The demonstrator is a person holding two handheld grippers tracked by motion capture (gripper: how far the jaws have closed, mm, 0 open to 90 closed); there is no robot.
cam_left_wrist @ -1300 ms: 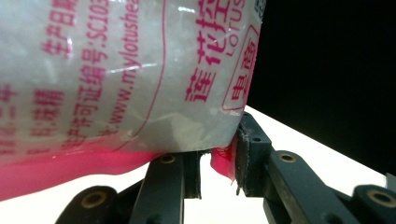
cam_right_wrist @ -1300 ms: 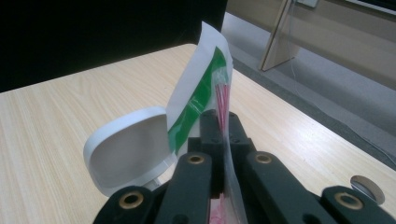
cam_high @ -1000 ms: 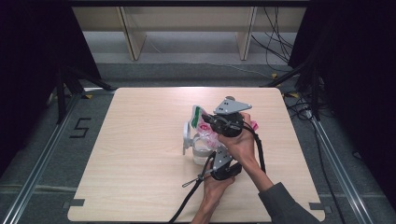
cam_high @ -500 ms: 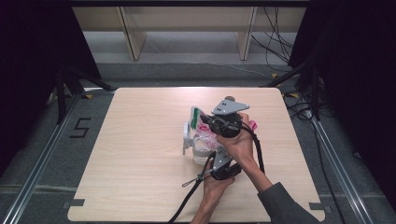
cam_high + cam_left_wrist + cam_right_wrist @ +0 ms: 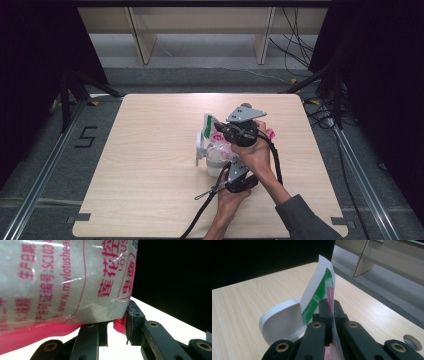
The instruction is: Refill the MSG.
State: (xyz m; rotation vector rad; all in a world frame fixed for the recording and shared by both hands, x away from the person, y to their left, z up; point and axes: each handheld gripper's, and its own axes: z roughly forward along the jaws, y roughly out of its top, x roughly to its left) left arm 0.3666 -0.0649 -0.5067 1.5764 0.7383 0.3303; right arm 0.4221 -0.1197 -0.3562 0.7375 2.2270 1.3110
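Note:
A clear plastic bag (image 5: 62, 277) with pink print is held up over the middle of the table (image 5: 150, 165). My right gripper (image 5: 329, 305) is shut on the bag's flat top edge (image 5: 319, 287), which carries a green stripe. From below, my left gripper (image 5: 116, 322) grips the bag's pink bottom corner, which sits between the jaws against the right pad. In the high view the right gripper (image 5: 220, 131) is above the bag (image 5: 220, 145) and the left gripper (image 5: 227, 167) is under it. A white round container (image 5: 279, 322) stands just left of the bag (image 5: 200, 150).
The pale wooden table has bare room to the left and right of the hands. A small round hole (image 5: 410, 341) is set in the tabletop near the far edge. Black cables (image 5: 205, 200) trail off the front edge. Dark stands and floor rails flank the table.

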